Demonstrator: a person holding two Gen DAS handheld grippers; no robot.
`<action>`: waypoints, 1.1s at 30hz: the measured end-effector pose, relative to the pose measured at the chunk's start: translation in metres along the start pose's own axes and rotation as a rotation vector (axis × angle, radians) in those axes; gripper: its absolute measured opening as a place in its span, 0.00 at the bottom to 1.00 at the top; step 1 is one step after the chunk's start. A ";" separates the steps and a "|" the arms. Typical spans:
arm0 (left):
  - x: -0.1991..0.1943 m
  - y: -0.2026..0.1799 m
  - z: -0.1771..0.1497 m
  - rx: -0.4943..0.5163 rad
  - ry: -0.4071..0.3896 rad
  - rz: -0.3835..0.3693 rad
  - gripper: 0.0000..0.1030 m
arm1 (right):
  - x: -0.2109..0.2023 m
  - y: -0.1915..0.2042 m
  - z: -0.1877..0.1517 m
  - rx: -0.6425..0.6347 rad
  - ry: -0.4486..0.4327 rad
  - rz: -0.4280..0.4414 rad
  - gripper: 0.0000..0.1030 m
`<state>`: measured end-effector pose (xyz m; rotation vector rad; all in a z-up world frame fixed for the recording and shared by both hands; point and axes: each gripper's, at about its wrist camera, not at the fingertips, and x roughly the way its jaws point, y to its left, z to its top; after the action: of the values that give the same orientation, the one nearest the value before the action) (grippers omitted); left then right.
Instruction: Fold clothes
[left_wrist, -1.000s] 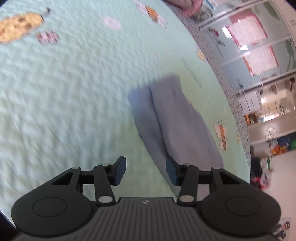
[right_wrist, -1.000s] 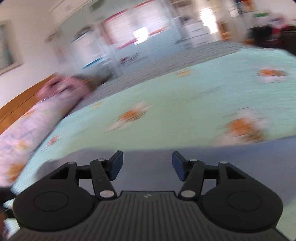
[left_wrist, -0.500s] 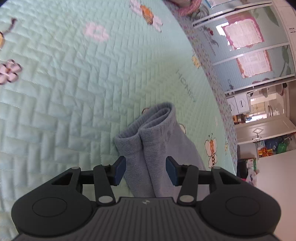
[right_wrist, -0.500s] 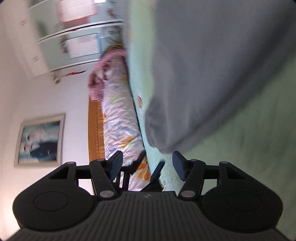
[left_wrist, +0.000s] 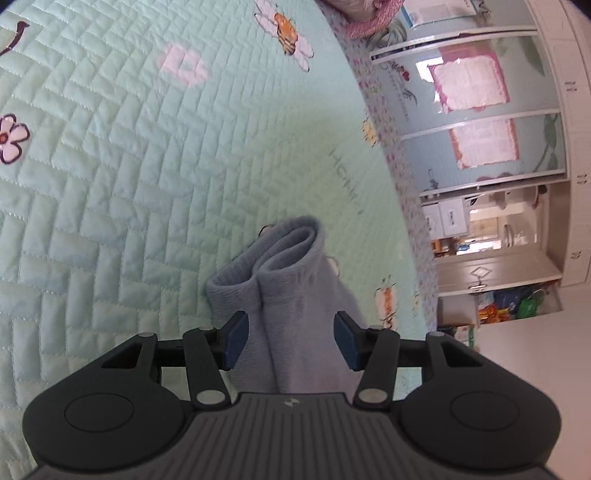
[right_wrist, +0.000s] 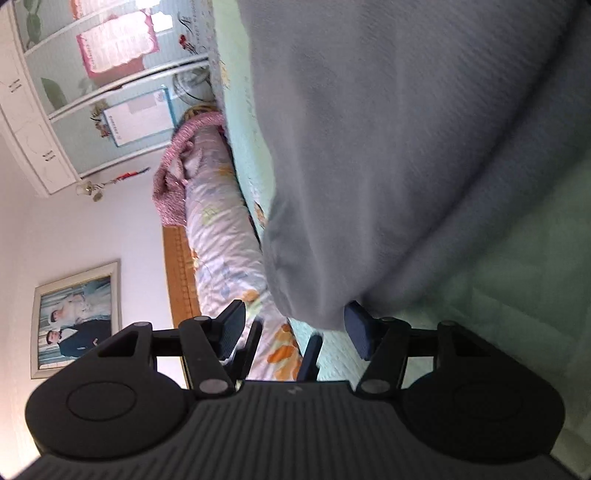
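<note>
The grey garment (left_wrist: 291, 295) is lying folded on the bed's green quilt (left_wrist: 110, 184). The left hand-held gripper (left_wrist: 290, 338) is hovering over the garment's rolled end, its jaws opening, cloth between them but the pads not pressing. The right hand-held gripper (right_wrist: 295, 325) is sitting half-wide at the garment's (right_wrist: 388, 147) edge, gripping nothing.

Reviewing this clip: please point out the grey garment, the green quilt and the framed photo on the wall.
grey garment (left_wrist: 295, 295): left wrist view, on the folded end ahead of the fingers.
green quilt (left_wrist: 147, 184): left wrist view, on bare stitched fabric.
framed photo (right_wrist: 75, 317): right wrist view, on the middle of the picture.
</note>
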<state>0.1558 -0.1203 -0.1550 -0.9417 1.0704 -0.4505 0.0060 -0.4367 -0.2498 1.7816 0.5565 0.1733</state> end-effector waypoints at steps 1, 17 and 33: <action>0.002 -0.001 0.003 0.004 0.004 0.004 0.52 | 0.000 -0.001 0.002 0.006 -0.010 0.009 0.60; 0.055 -0.012 0.013 0.029 0.079 0.053 0.12 | 0.000 -0.021 0.005 0.021 -0.061 -0.029 0.17; 0.028 0.010 -0.004 0.068 0.047 0.083 0.09 | -0.010 -0.004 -0.010 -0.054 0.000 -0.046 0.04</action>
<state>0.1638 -0.1364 -0.1783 -0.8267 1.1255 -0.4392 -0.0083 -0.4315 -0.2491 1.7145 0.5874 0.1548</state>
